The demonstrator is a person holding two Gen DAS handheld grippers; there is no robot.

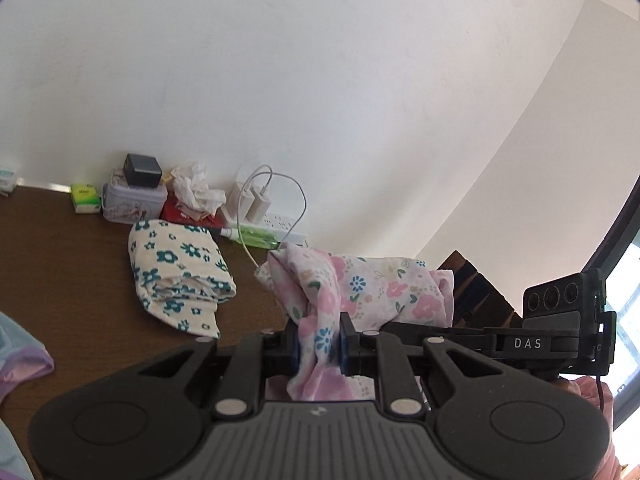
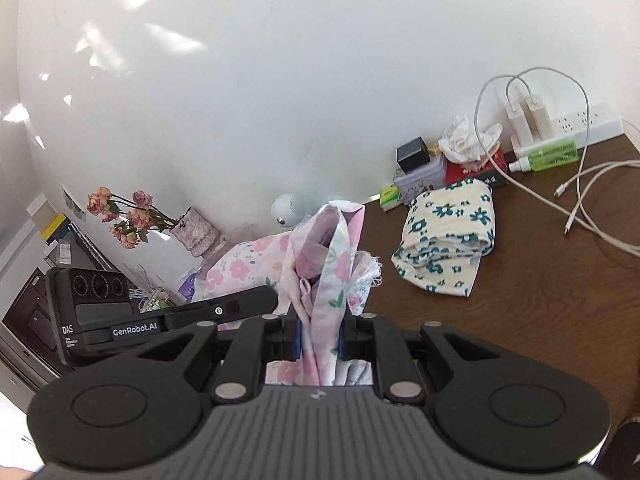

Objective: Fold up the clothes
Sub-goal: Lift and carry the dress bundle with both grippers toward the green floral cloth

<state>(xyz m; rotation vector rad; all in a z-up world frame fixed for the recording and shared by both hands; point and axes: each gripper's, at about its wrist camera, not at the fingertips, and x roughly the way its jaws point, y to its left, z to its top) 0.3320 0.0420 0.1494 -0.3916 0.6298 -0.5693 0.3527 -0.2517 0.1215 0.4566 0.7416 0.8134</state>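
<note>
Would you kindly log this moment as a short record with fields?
held item: pink floral garment, lifted above the table
left hand-held gripper: shut on the garment
right hand-held gripper: shut on the same garment
already folded: teal-flowered cloth, lying on the brown table
by the wall: power strip, green bottle

We see a thin, soft pink flowered cloth (image 1: 320, 300), crumpled, pinched between matt black plastic fingers (image 1: 348, 344) with small dull metal pins. A folded cream cloth (image 1: 180, 276) with teal flowers looks like woven cotton. The table (image 1: 64, 264) is dark brown wood with a smooth, slightly shiny finish. Behind it we see crumpled white tissue paper (image 2: 464, 138), a glossy green plastic bottle (image 2: 548, 155) and a smooth matt white wall (image 2: 280, 80).
</note>
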